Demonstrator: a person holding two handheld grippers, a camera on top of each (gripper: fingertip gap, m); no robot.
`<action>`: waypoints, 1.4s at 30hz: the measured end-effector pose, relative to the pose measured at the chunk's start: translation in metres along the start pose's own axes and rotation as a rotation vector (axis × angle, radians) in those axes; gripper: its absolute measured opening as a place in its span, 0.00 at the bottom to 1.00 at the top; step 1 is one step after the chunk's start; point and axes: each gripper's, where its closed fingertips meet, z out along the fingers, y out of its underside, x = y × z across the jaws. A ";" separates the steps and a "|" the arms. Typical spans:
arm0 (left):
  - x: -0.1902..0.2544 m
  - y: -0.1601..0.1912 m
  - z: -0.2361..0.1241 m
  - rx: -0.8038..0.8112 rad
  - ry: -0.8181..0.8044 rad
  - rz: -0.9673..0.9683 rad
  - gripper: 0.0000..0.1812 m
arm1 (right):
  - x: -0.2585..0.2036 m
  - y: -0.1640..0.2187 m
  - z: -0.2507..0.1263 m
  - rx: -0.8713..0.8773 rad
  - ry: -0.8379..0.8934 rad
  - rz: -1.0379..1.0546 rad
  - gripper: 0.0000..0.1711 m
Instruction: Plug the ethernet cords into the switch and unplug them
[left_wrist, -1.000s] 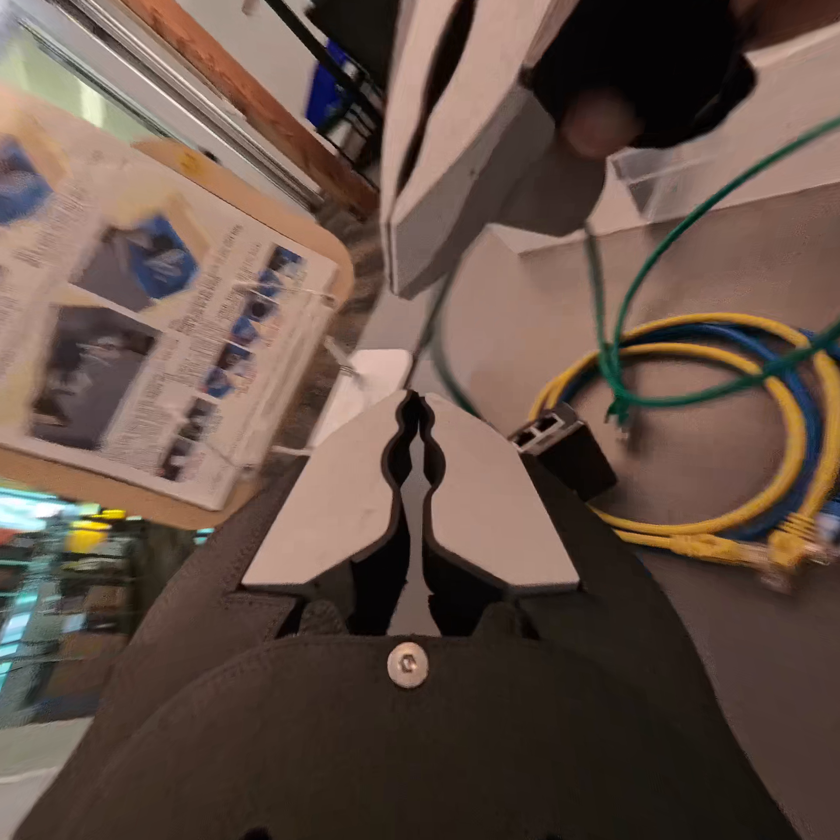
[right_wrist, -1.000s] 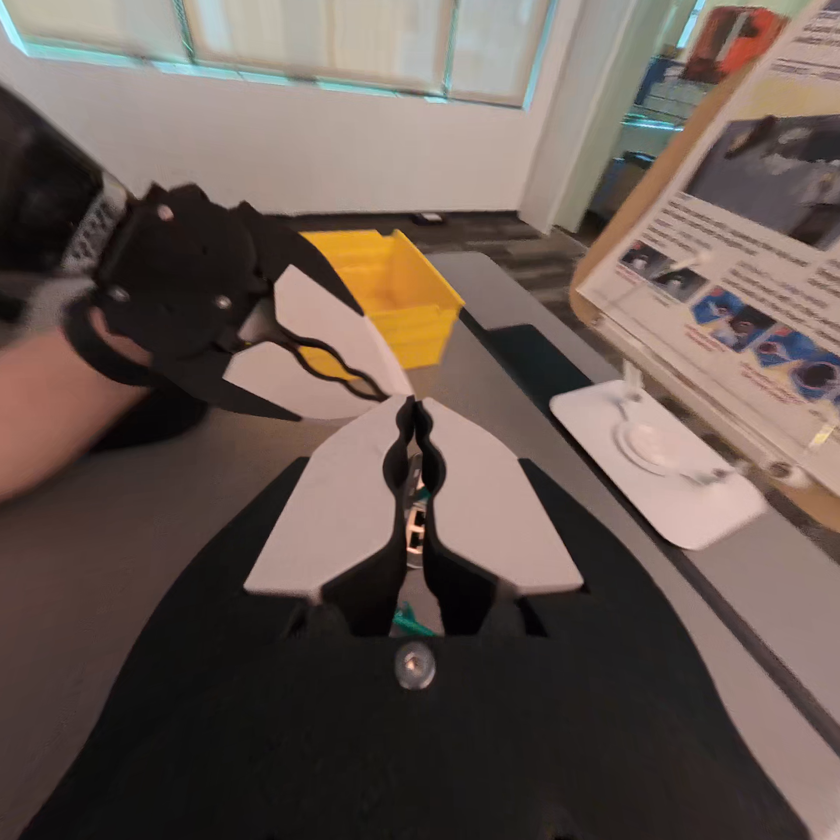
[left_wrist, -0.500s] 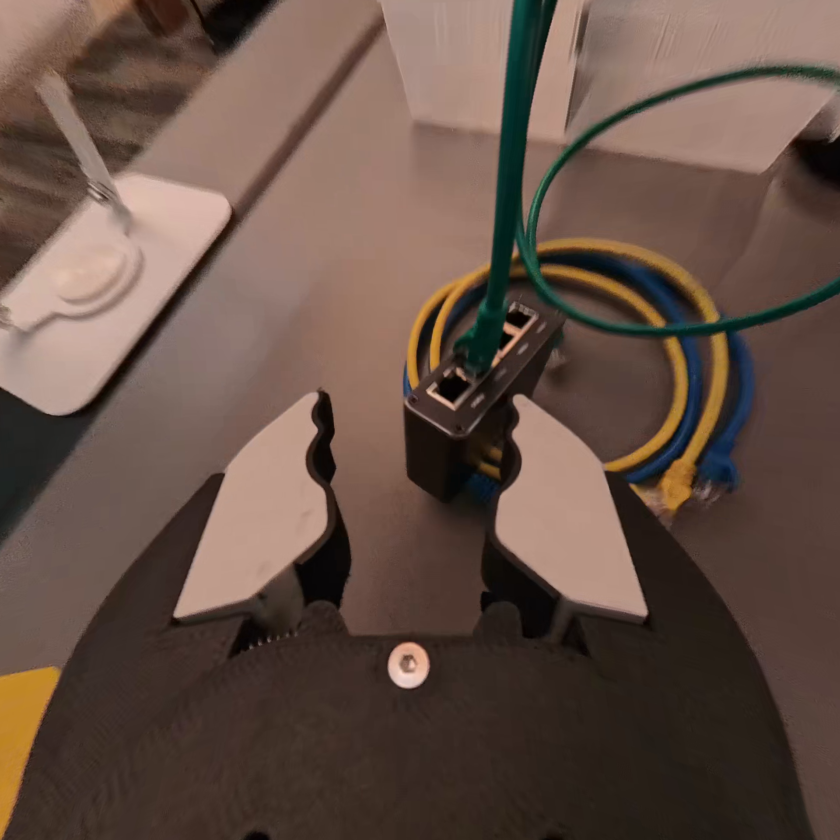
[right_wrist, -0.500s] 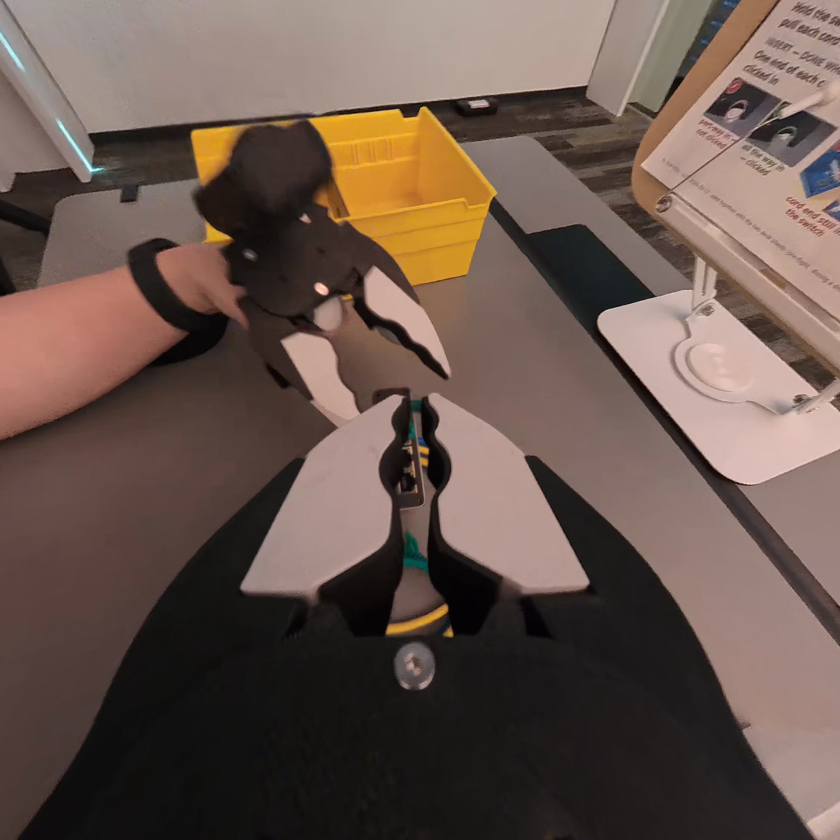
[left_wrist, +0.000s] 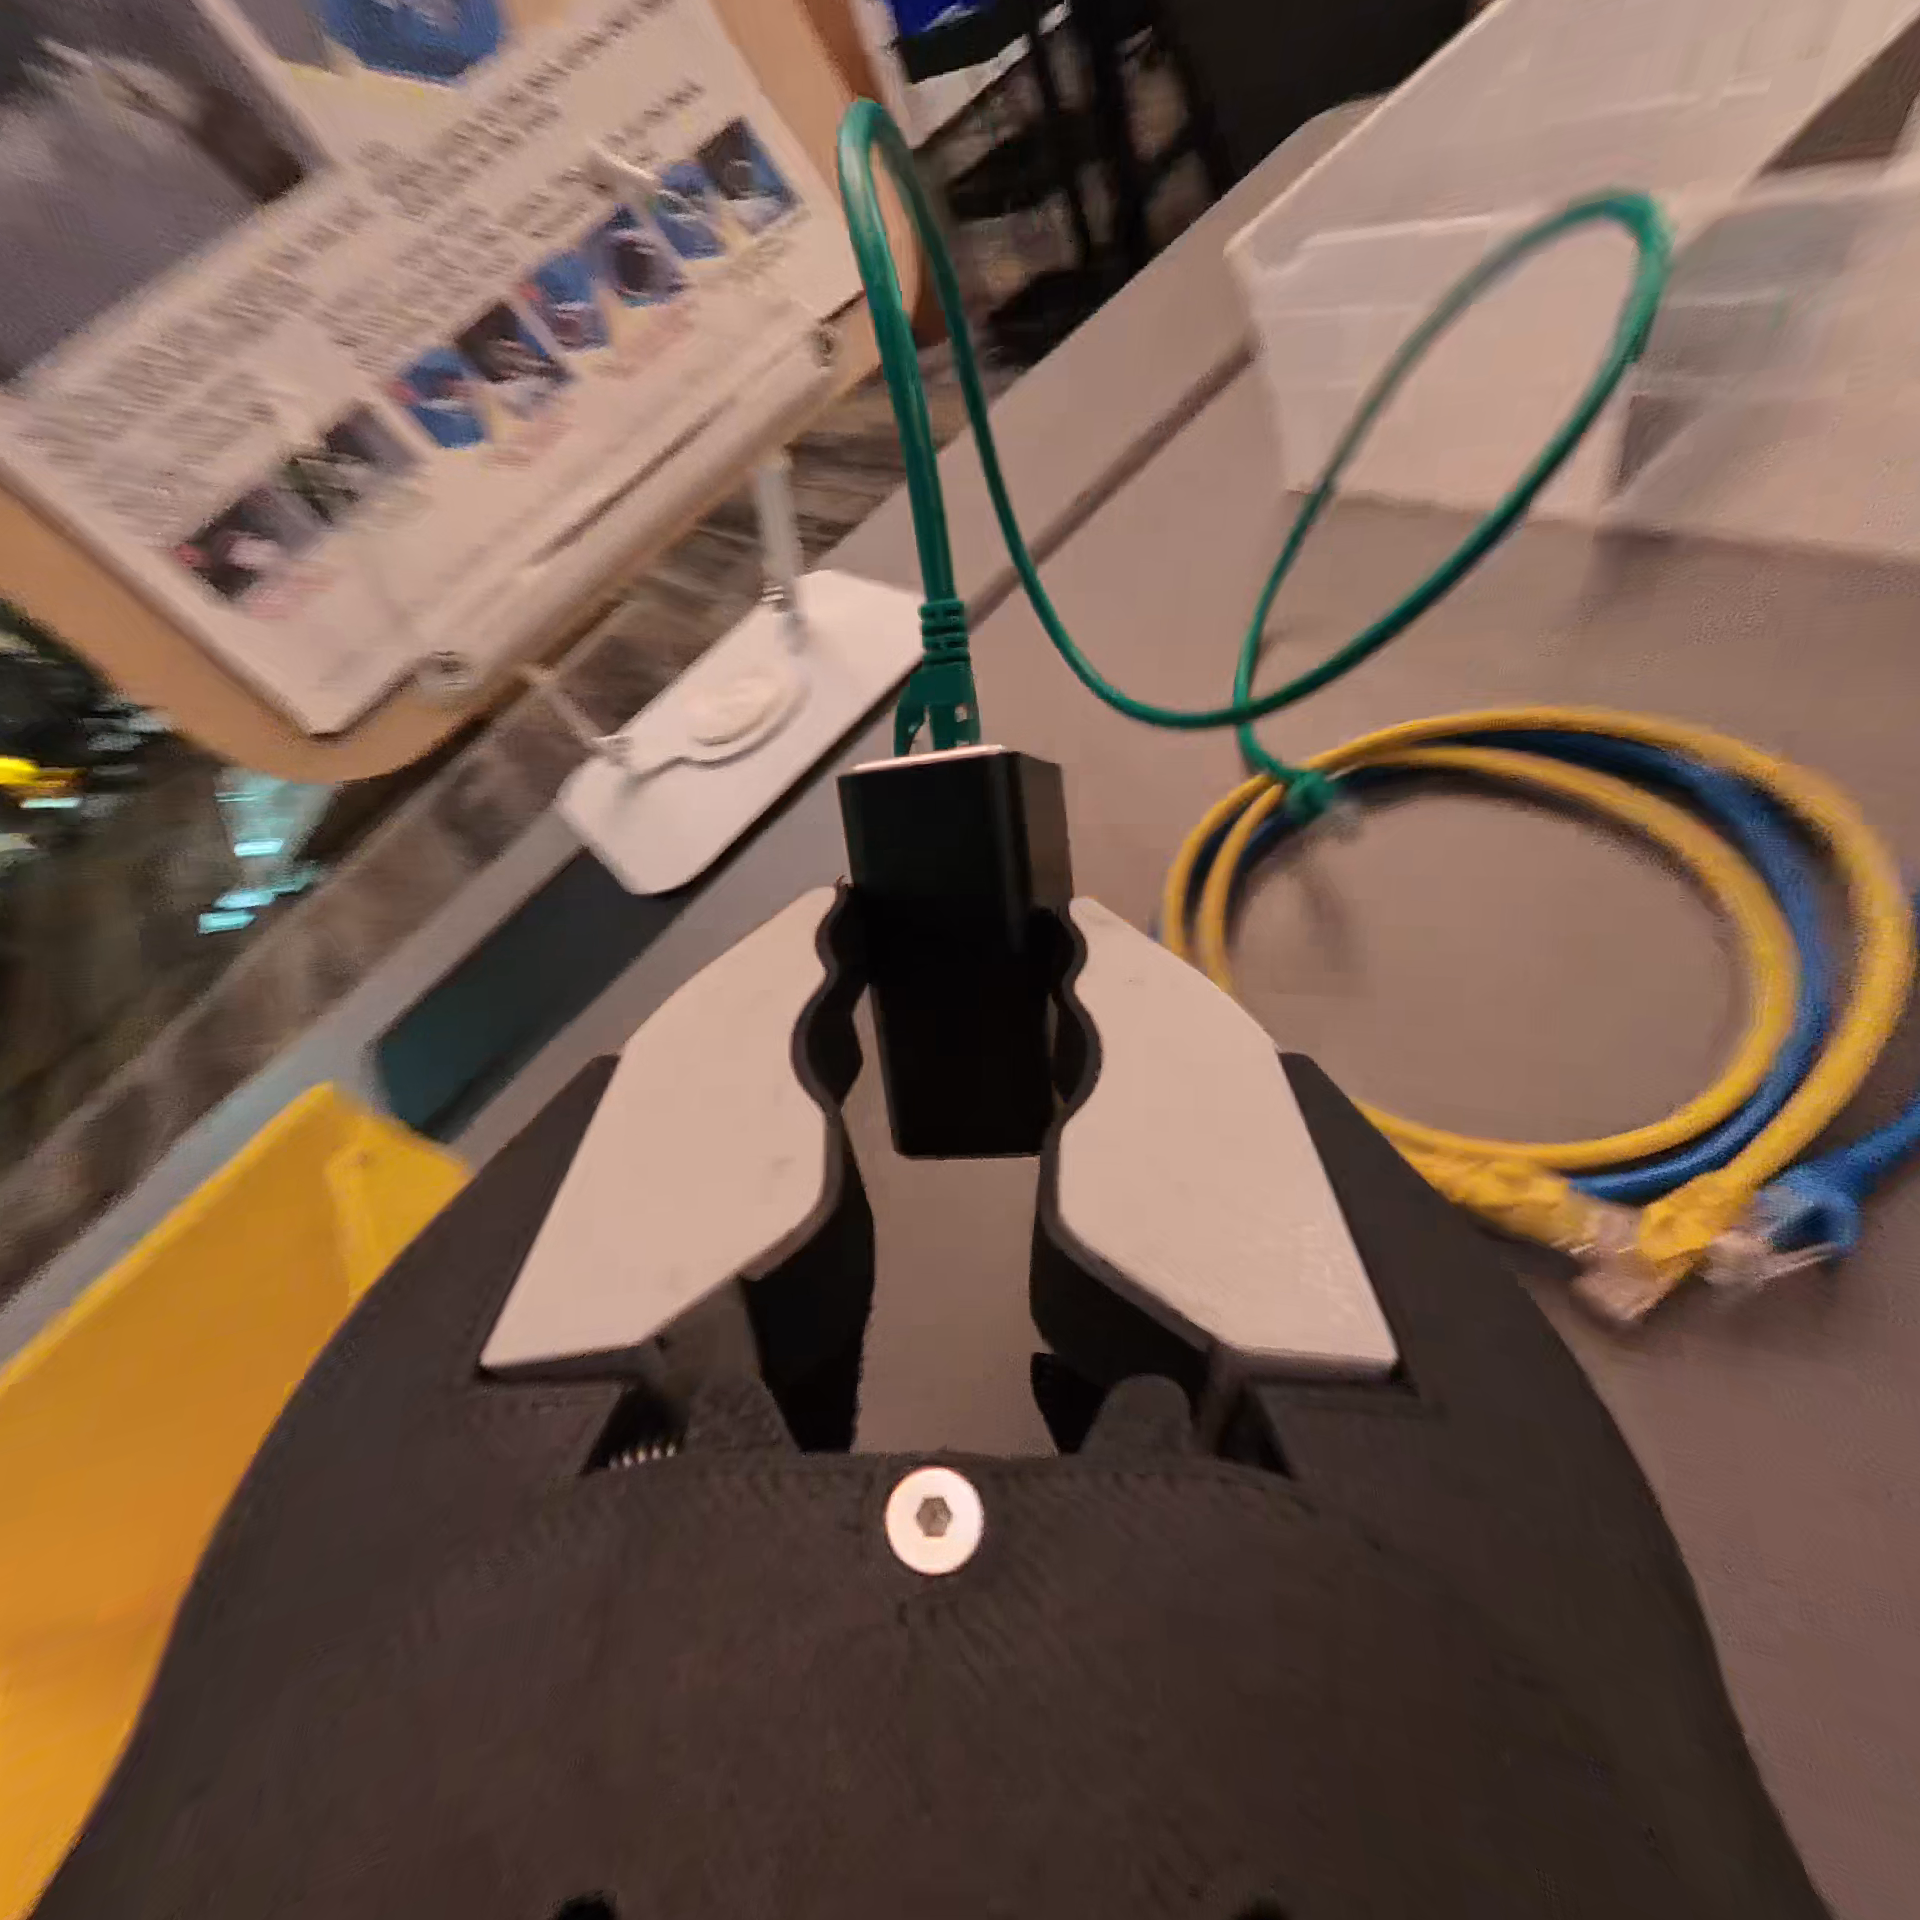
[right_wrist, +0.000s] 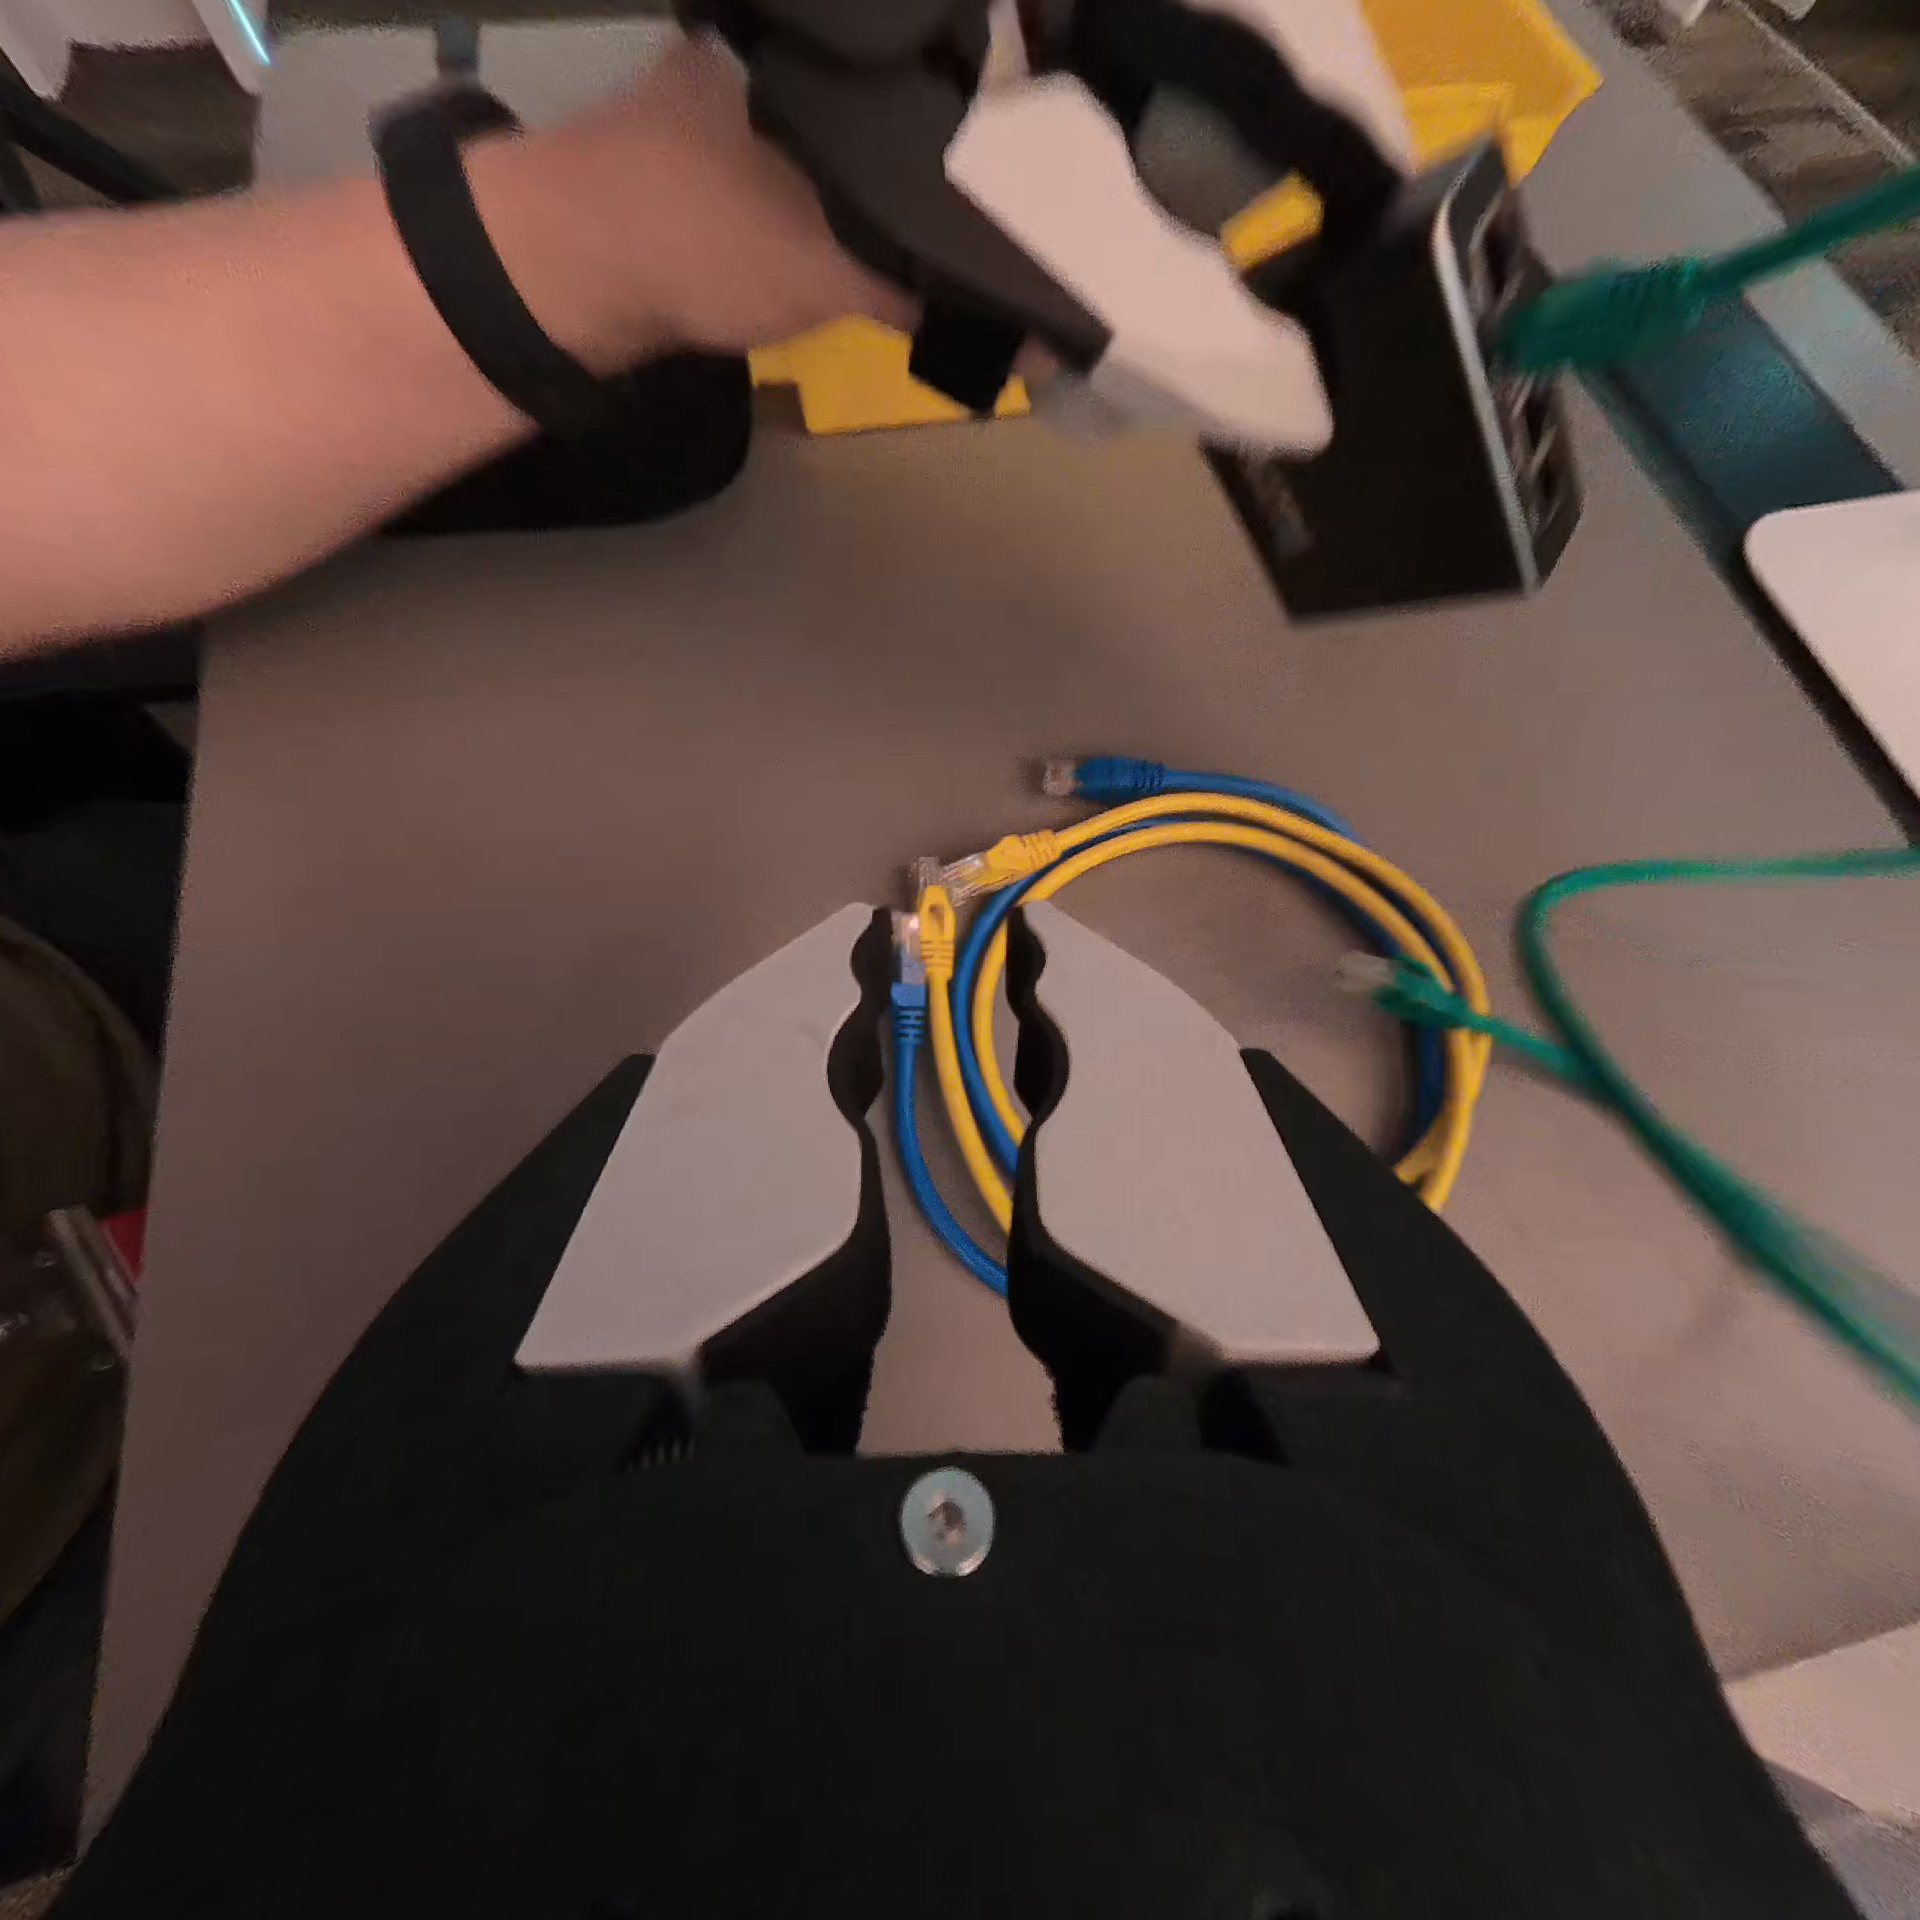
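Note:
My left gripper (left_wrist: 954, 909) is shut on the black switch (left_wrist: 956, 831), whose port face points away from me. A green cord (left_wrist: 940, 665) is plugged into that face and loops up and to the right. In the right wrist view the switch (right_wrist: 1382, 488) sits at the top right in the left gripper (right_wrist: 1132, 301), with the green plug (right_wrist: 1600, 312) in it. My right gripper (right_wrist: 940, 925) is open and empty, just above the coiled yellow cord (right_wrist: 1195, 821) and blue cord (right_wrist: 1122, 774). The green cord's free plug (right_wrist: 1392, 987) lies on the coil.
A yellow bin (left_wrist: 156, 1403) is at my lower left and also shows in the right wrist view (right_wrist: 1486, 62). An instruction board (left_wrist: 364, 364) on a white stand base (left_wrist: 727, 748) stands beyond the table edge. A clear bin (left_wrist: 1558, 260) sits at the far right. The cord coil (left_wrist: 1558, 935) lies on the grey table (right_wrist: 623, 779).
My left gripper has shut on the switch and tilted it up. My right gripper has let go of the green plug, opened, and moved over the yellow and blue coil.

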 end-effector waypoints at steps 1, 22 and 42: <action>-0.007 0.005 -0.007 -0.041 -0.080 0.067 0.19 | -0.003 0.006 0.010 -0.014 0.010 -0.003 0.13; 0.044 0.098 -0.070 -0.352 -0.144 0.692 0.18 | -0.017 0.076 0.061 -0.198 0.059 0.018 0.10; 0.138 0.023 -0.127 -0.041 0.377 0.085 0.26 | -0.074 0.025 -0.021 0.132 -0.088 0.244 0.05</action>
